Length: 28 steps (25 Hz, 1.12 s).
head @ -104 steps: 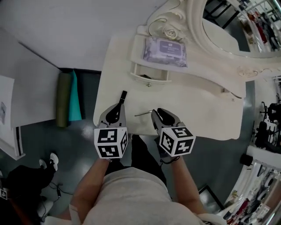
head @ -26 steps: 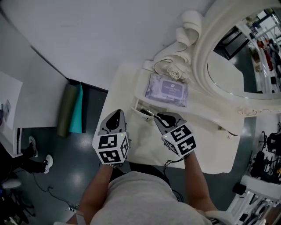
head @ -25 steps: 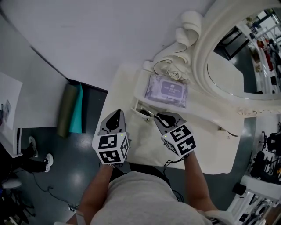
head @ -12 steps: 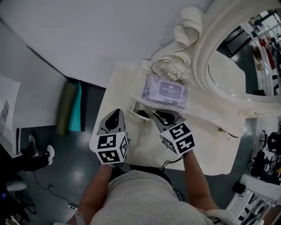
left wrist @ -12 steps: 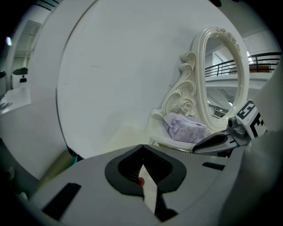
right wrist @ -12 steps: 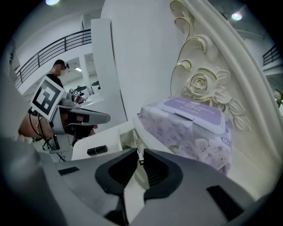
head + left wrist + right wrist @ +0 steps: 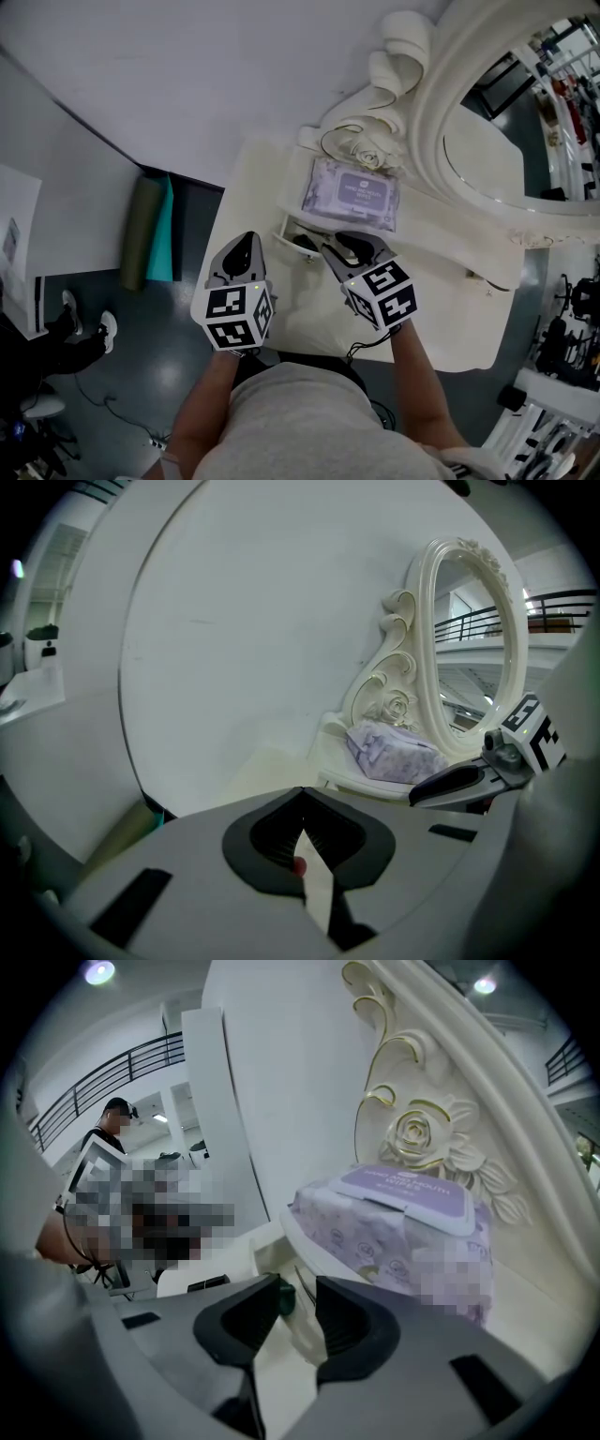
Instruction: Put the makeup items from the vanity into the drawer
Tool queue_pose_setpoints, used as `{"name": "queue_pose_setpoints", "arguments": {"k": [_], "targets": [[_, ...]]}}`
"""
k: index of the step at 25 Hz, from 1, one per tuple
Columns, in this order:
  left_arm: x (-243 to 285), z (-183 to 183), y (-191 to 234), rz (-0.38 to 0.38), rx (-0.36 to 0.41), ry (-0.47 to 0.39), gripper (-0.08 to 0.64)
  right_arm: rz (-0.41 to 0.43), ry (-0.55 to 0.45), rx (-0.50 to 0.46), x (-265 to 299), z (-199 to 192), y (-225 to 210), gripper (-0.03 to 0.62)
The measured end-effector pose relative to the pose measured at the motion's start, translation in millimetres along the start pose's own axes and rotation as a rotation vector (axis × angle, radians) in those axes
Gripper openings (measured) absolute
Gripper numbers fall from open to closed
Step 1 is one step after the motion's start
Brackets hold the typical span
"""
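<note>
**Release made: now draw back clear of the drawer**

The slim, dark-tipped makeup stick [image 7: 284,1298] lies in the open drawer [image 7: 289,234], under the wipes pack [image 7: 352,192]. The right gripper [image 7: 298,1287] has just been opening: its jaws stand apart with the stick between them, pads off it. It should back straight out without snagging the stick. The left gripper [image 7: 246,251], jaws together and empty, hovers at the tabletop [image 7: 441,300] edge.

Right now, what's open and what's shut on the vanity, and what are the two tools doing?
Drawer: pulled open.
Wipes pack: lid shut, lying flat above the drawer.
Left tool: jaws together, nothing seen between them.
Right tool: jaws apart, they have just been opening; nothing is pinched.
Dark green item: lying loose in the drawer, just past the right tool's jaws.
</note>
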State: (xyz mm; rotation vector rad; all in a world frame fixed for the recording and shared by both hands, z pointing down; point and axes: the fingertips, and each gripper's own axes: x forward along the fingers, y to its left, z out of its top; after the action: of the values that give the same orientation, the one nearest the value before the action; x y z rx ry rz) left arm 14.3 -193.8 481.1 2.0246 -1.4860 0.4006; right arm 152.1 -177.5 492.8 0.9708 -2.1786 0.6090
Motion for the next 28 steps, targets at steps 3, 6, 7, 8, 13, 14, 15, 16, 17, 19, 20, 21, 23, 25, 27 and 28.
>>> {"name": "queue_pose_setpoints", "arguments": {"k": [3, 6, 7, 8, 13, 14, 15, 16, 17, 19, 20, 21, 23, 25, 27, 28], "targets": [[-2, 0, 0, -0.002, 0.004, -0.001, 0.003, -0.008, -0.006, 0.003, -2, 0, 0, 0.127], [-4, -1, 1, -0.006, 0.01, -0.003, 0.003, -0.018, -0.014, 0.011, -3, 0, 2, 0.127], [-5, -1, 1, -0.008, 0.011, -0.005, 0.005, -0.023, -0.018, 0.013, -4, 0, 3, 0.127], [-7, -1, 1, -0.011, 0.013, -0.007, 0.005, -0.031, -0.022, 0.016, -6, 0, 3, 0.127], [-17, 4, 4, -0.023, 0.027, -0.02, 0.003, -0.077, -0.047, 0.031, -15, 6, 7, 0.123], [-20, 5, 6, -0.026, 0.03, -0.023, 0.005, -0.089, -0.053, 0.033, -18, 7, 9, 0.118], [-23, 6, 7, -0.03, 0.034, -0.027, 0.005, -0.102, -0.06, 0.036, -21, 9, 11, 0.114], [-26, 8, 7, -0.035, 0.038, -0.03, 0.005, -0.116, -0.068, 0.04, -24, 10, 13, 0.11], [-30, 10, 8, -0.041, 0.044, -0.033, 0.003, -0.131, -0.077, 0.046, -28, 11, 15, 0.107], [-37, 13, 7, -0.056, 0.057, -0.039, 0.005, -0.162, -0.096, 0.068, -37, 13, 19, 0.101], [-42, 14, 8, -0.064, 0.065, -0.042, 0.003, -0.178, -0.106, 0.083, -42, 12, 21, 0.098], [-46, 15, 8, -0.072, 0.072, -0.046, 0.003, -0.196, -0.118, 0.099, -46, 12, 23, 0.095], [-53, 17, 9, -0.089, 0.086, -0.053, 0.005, -0.235, -0.145, 0.134, -55, 11, 26, 0.083], [-61, 17, 12, -0.105, 0.101, -0.058, 0.005, -0.275, -0.173, 0.171, -65, 10, 29, 0.07], [-69, 16, 16, -0.122, 0.117, -0.061, 0.005, -0.315, -0.198, 0.207, -74, 7, 34, 0.056], [-73, 15, 17, -0.13, 0.125, -0.062, 0.005, -0.334, -0.21, 0.224, -79, 5, 38, 0.044]]}}
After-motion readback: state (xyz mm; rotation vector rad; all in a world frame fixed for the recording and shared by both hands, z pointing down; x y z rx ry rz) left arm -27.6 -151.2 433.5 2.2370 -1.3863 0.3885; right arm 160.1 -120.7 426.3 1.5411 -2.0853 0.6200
